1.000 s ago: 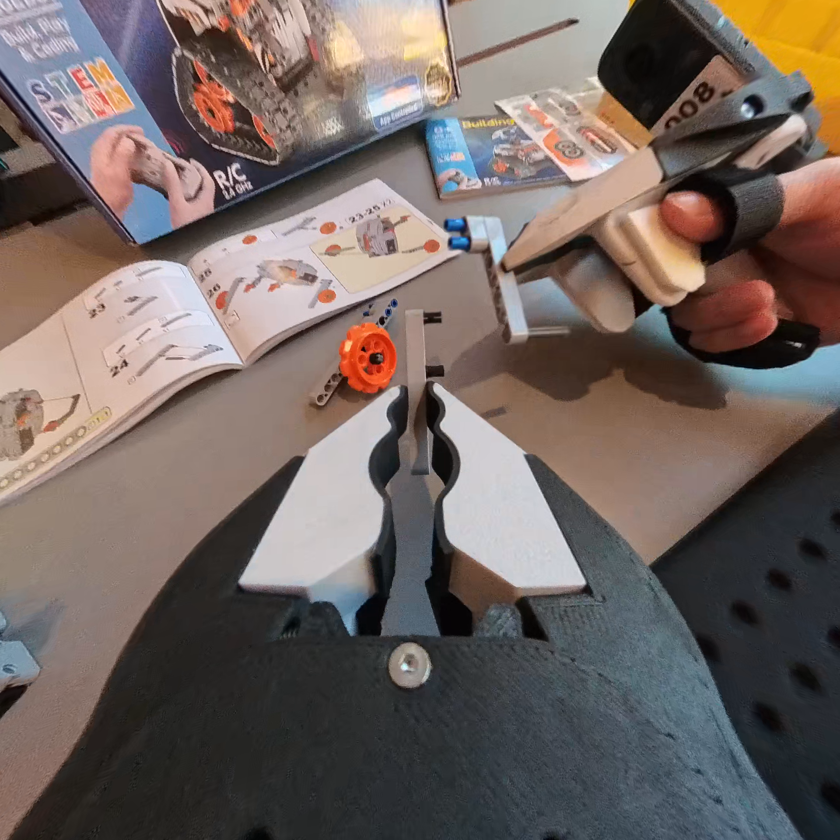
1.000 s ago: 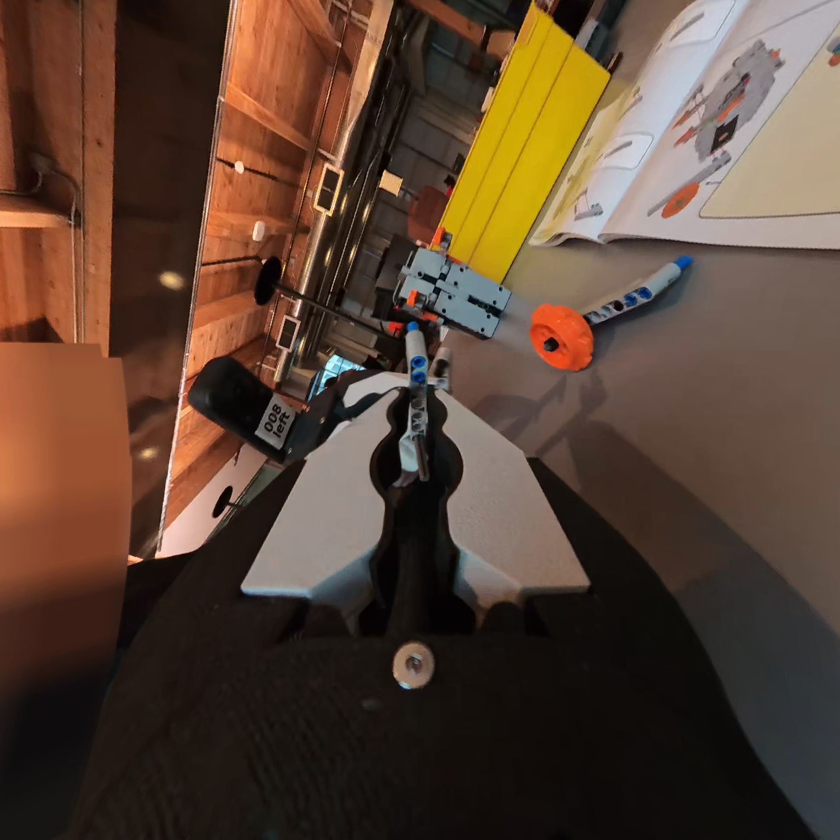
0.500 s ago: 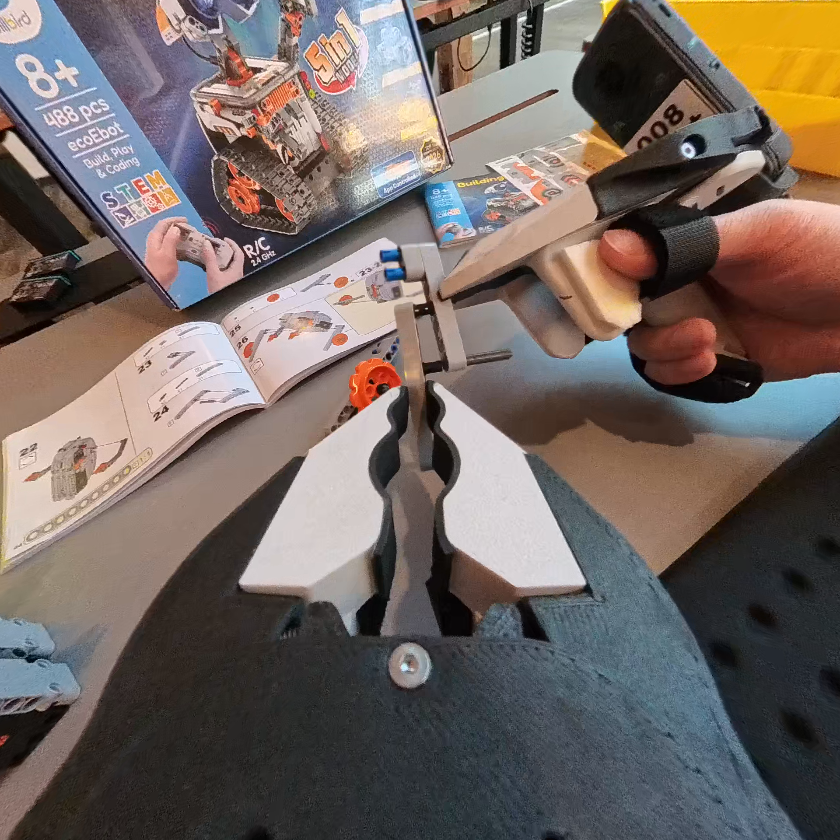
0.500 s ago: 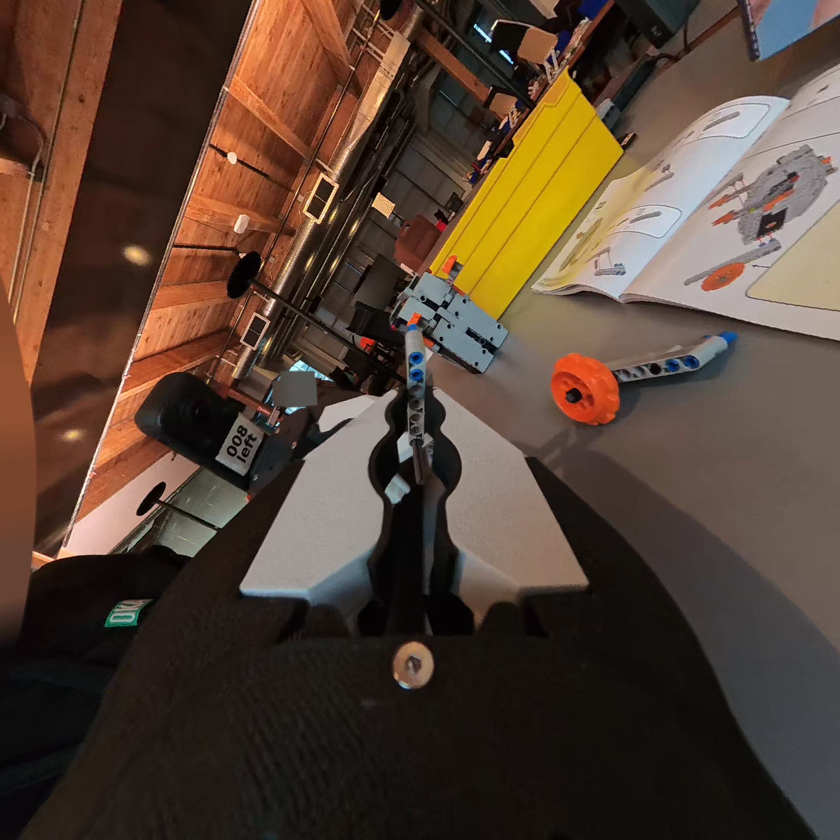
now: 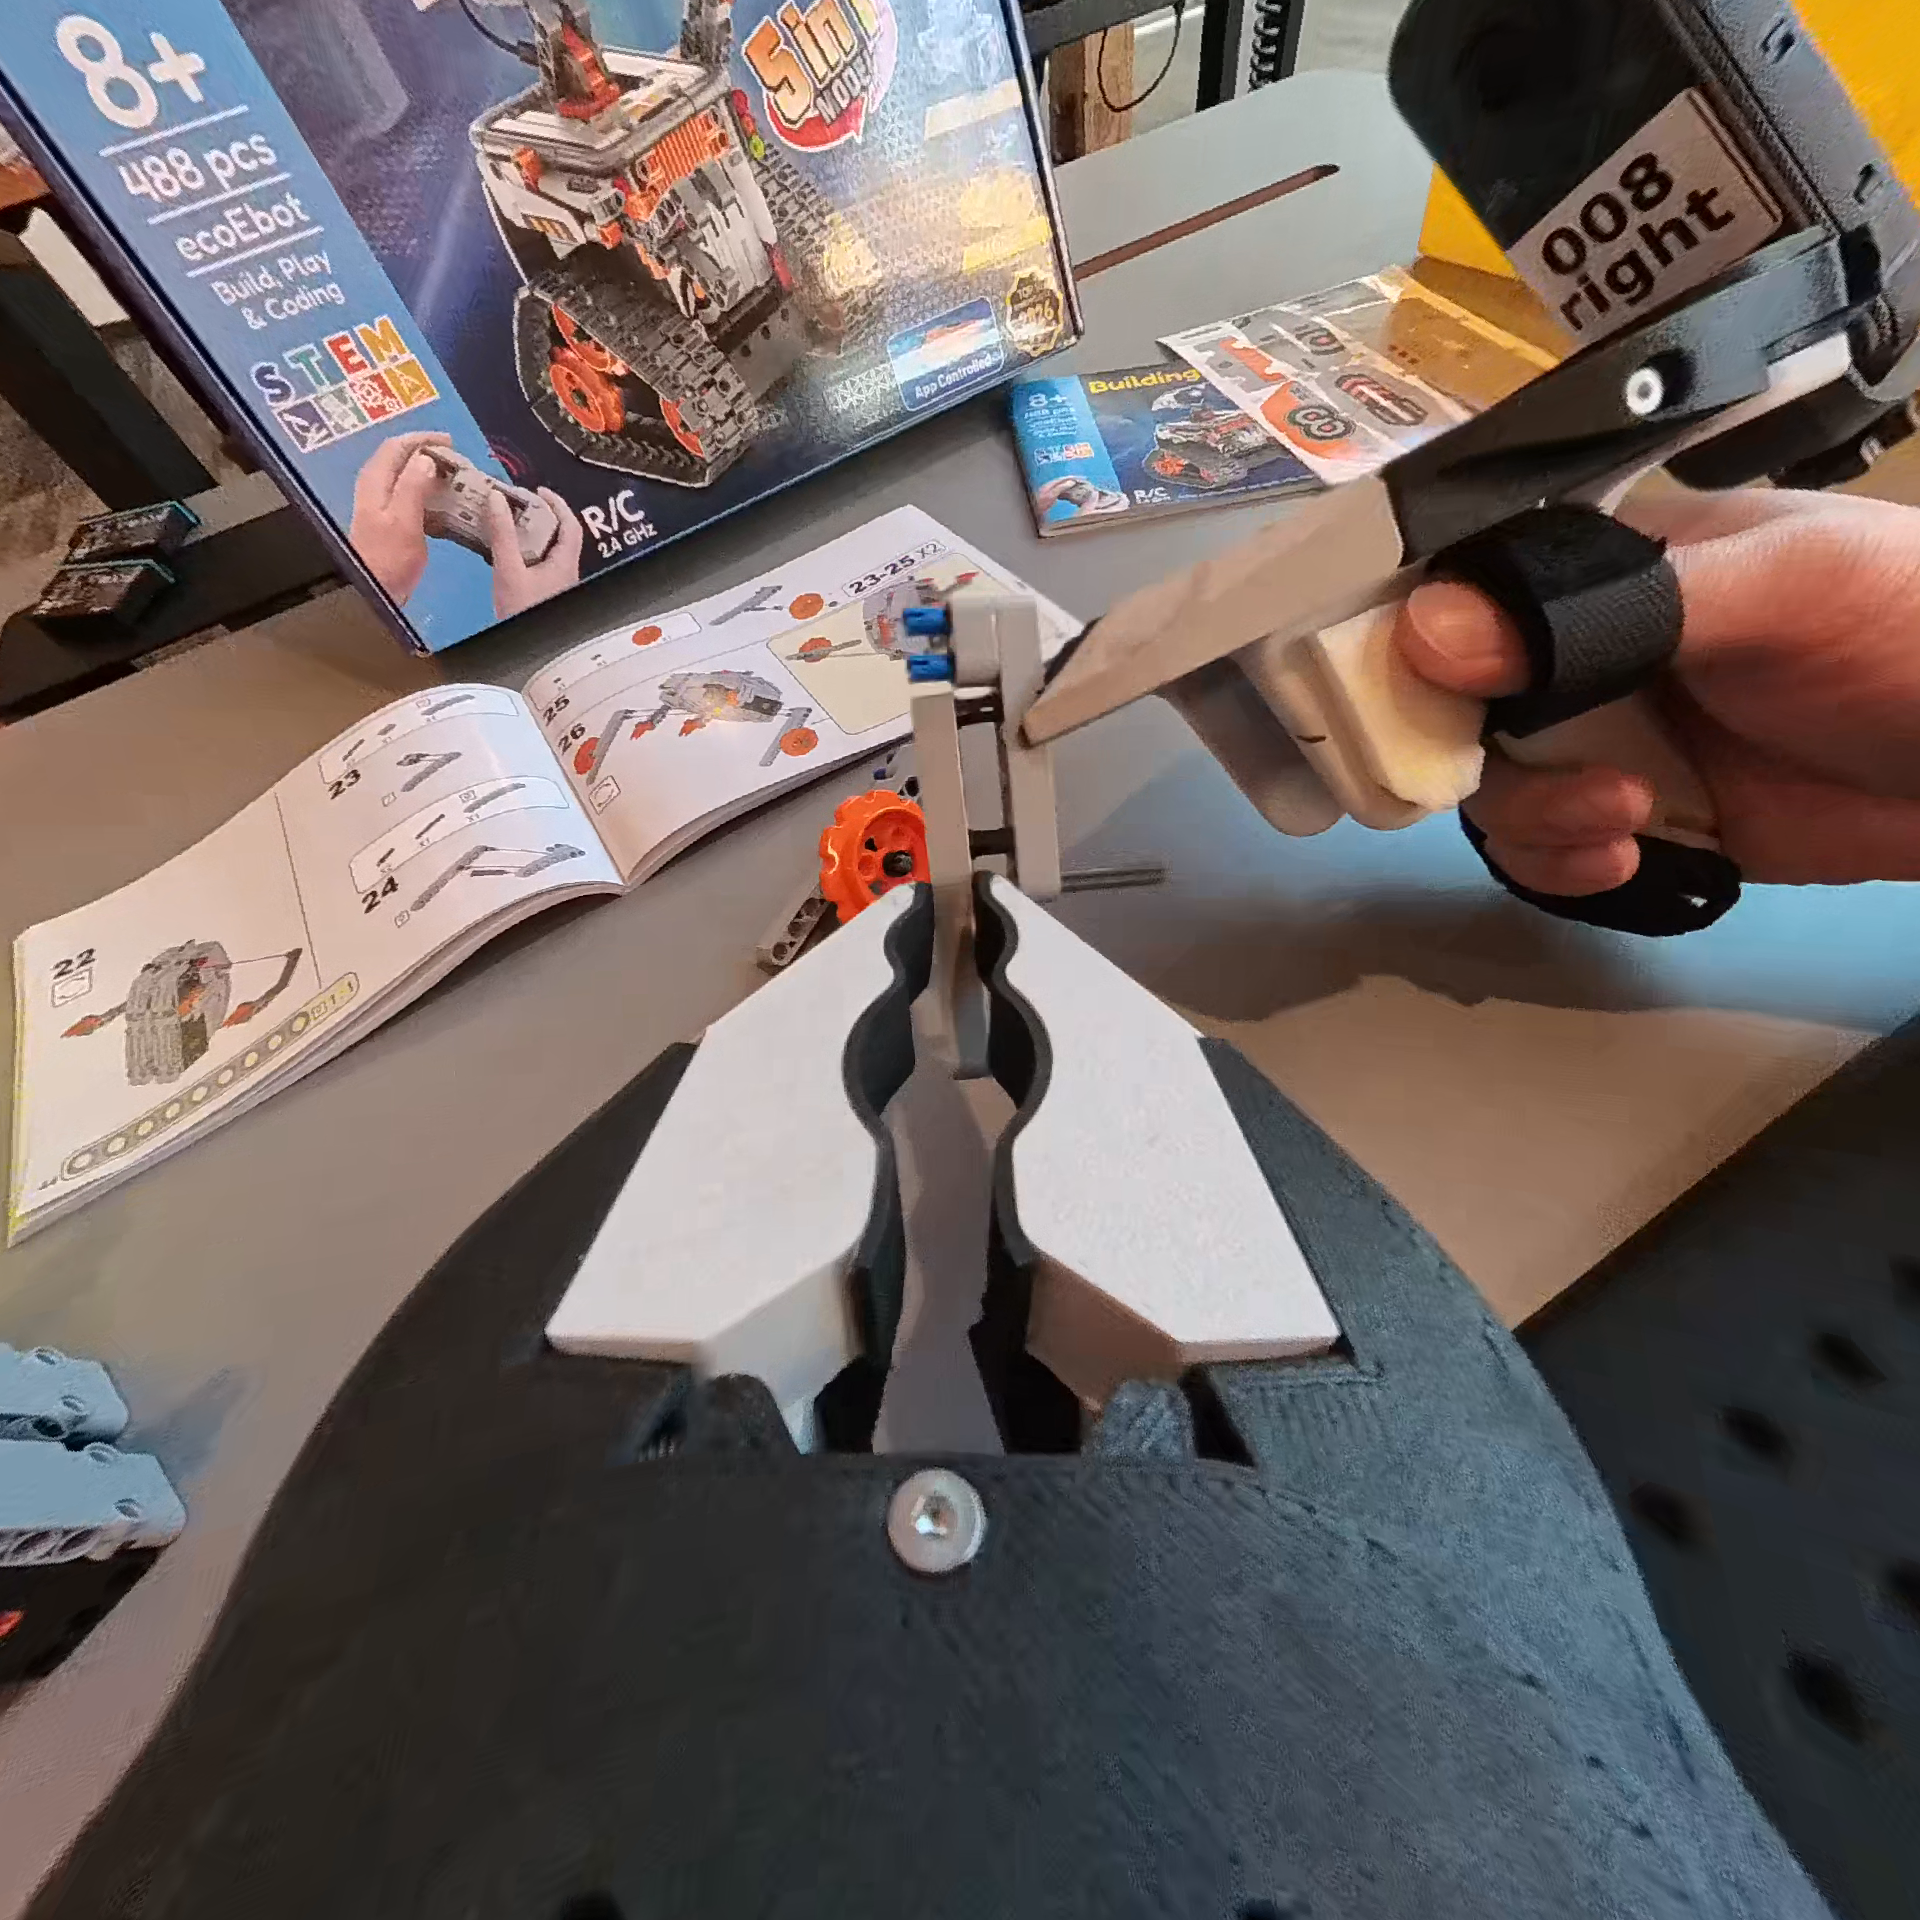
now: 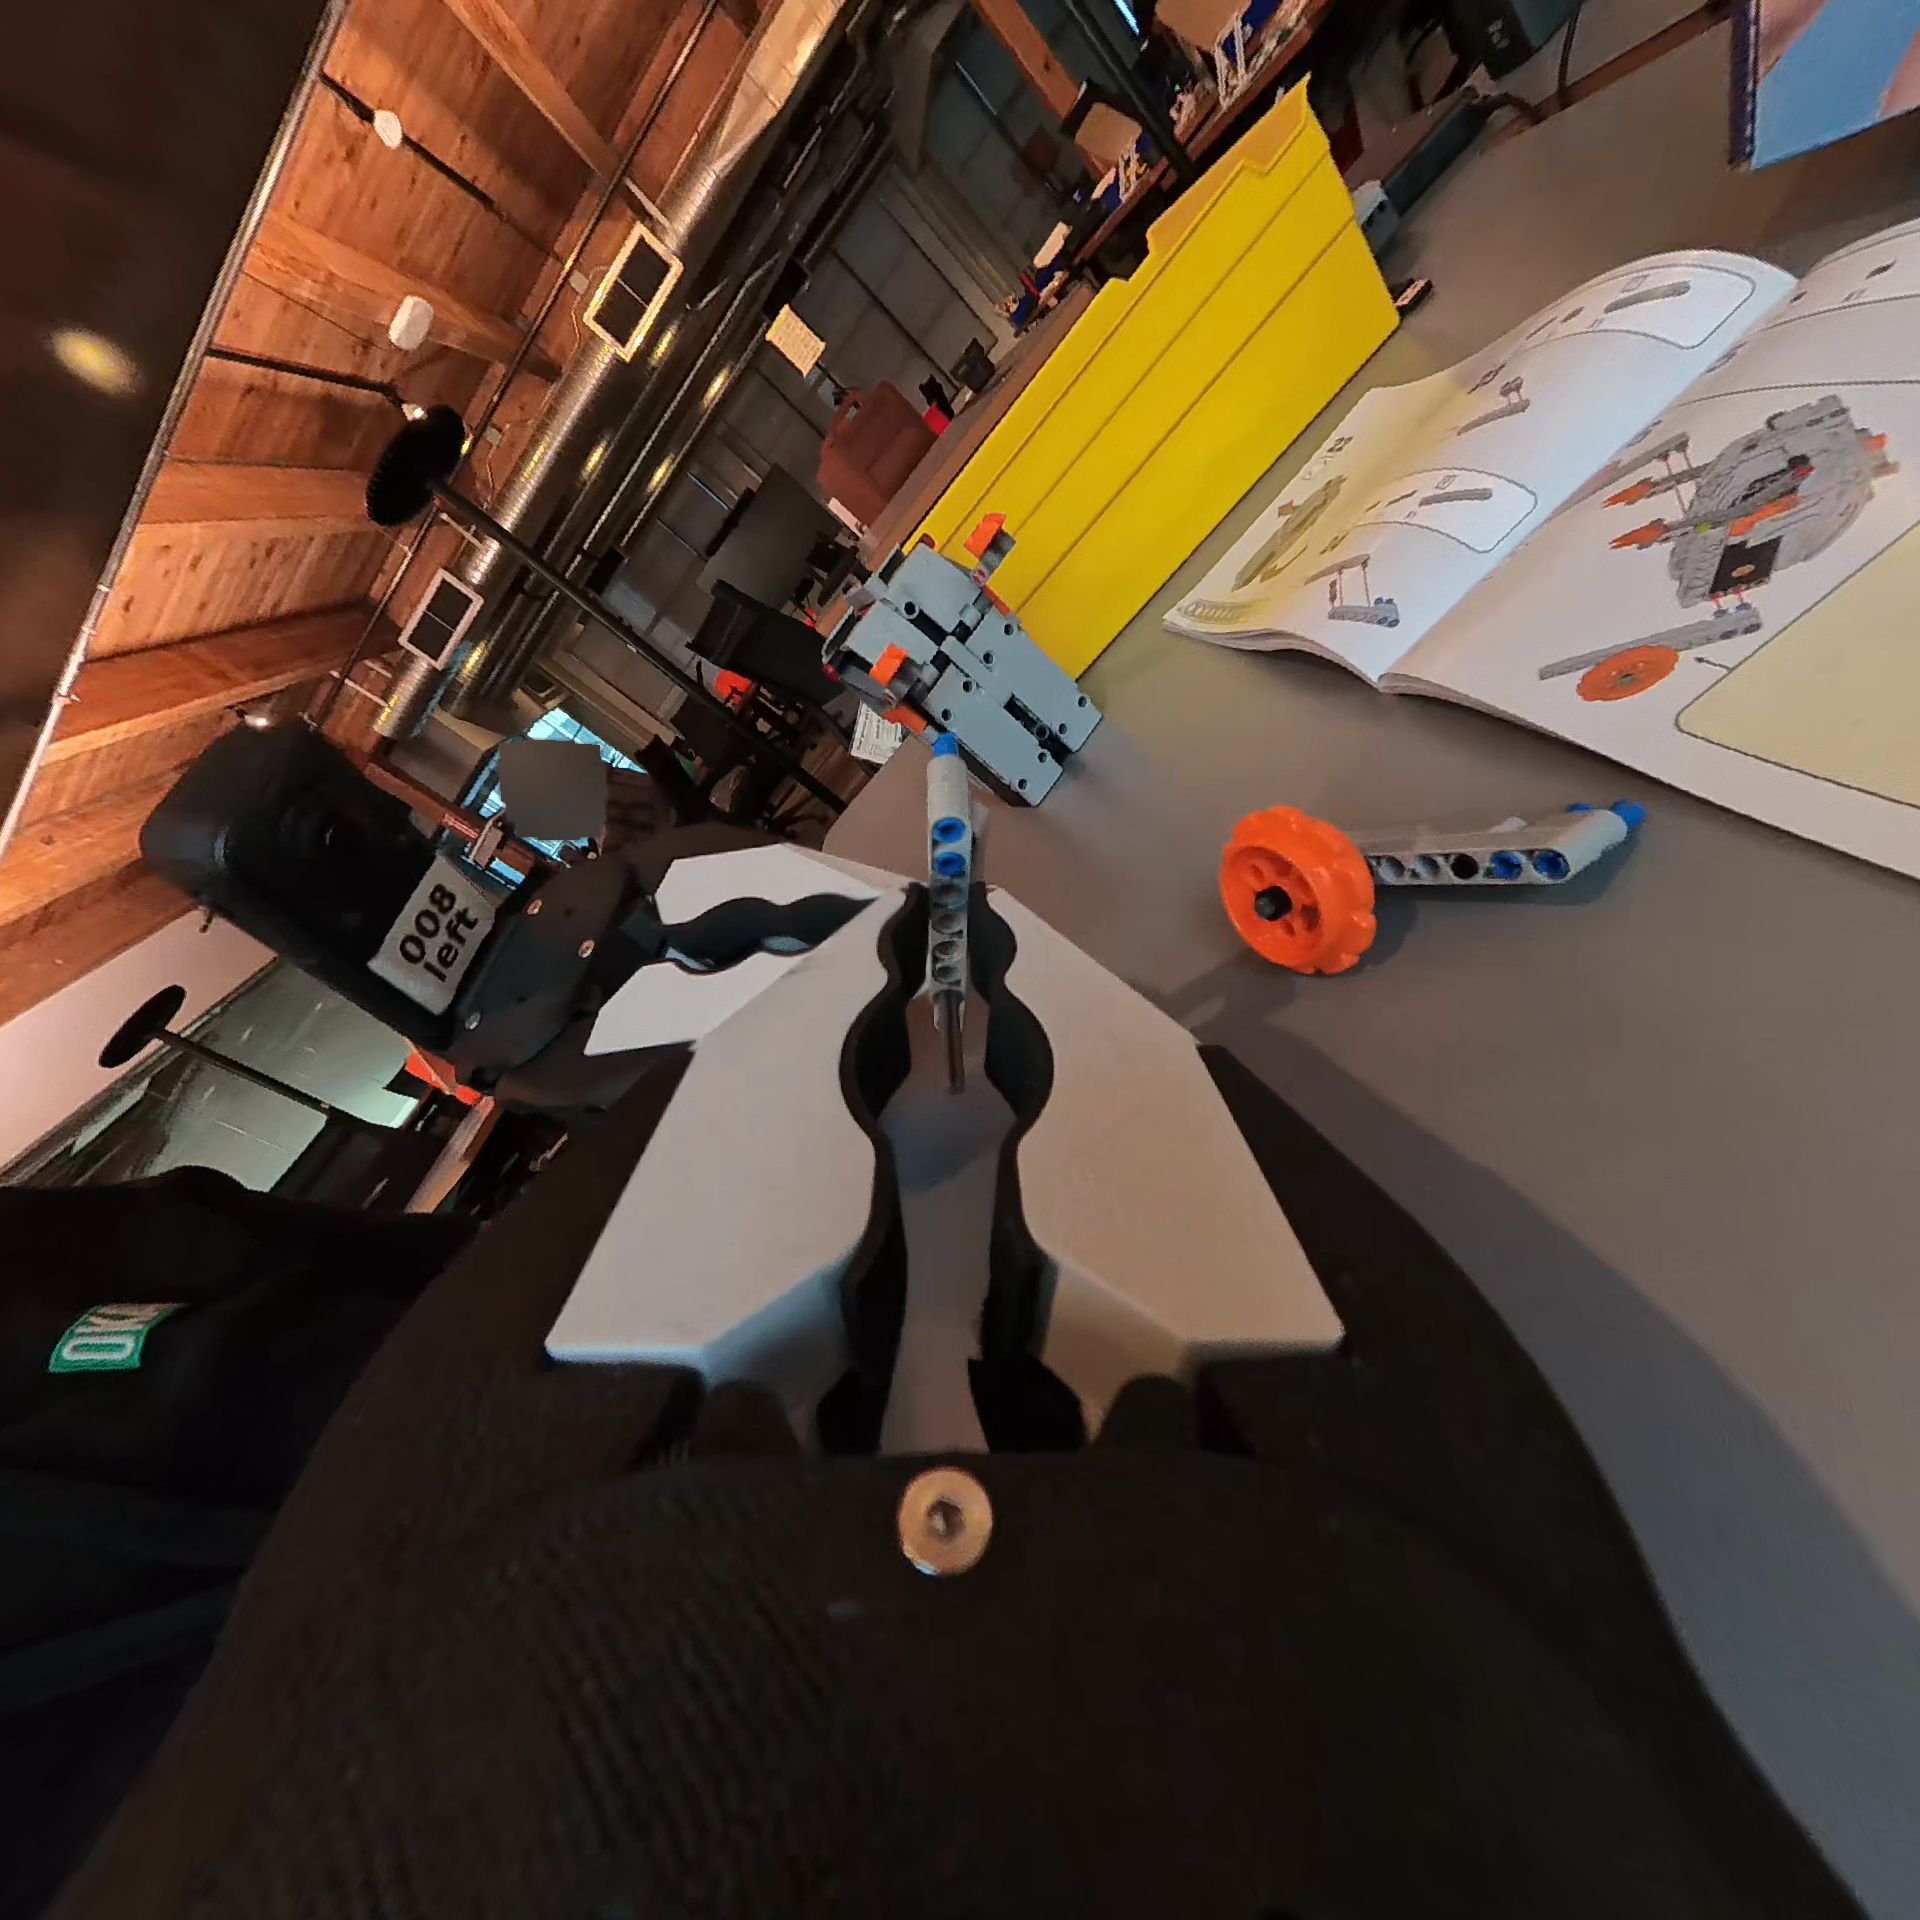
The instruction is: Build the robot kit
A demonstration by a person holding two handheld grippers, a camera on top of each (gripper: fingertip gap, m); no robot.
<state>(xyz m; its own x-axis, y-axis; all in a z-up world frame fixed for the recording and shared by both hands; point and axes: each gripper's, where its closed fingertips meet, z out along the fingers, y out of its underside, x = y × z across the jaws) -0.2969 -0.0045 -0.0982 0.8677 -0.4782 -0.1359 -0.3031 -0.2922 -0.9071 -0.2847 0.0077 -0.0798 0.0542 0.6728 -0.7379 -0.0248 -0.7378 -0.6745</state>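
Left wrist view: left gripper (image 5: 956, 894) jaws pinched a grey beam (image 5: 951, 831), upright; ahead, touching it, the second beam (image 5: 1023, 748) in the right gripper (image 5: 1029, 727). Orange wheel (image 5: 873, 852) just left on bench (image 5: 1351, 1122).

Right wrist view: right gripper (image 6: 951, 904) jaws clamped the pinned beam (image 6: 948, 894); wheel (image 6: 1299, 888) right.

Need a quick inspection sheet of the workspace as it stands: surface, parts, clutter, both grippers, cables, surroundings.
Surface: grey table.
Job's things: two grey beams, the left beam and the right beam, side by side, black pins between them; blue pins at top.
Clutter: orange wheel on a spare beam, open manual, kit box, leaflets, grey assembly.
Grippers: left gripper shut on left beam; right gripper shut on right beam.
Cables: nothing seen.
Surroundings: yellow bins, wooden ceiling.
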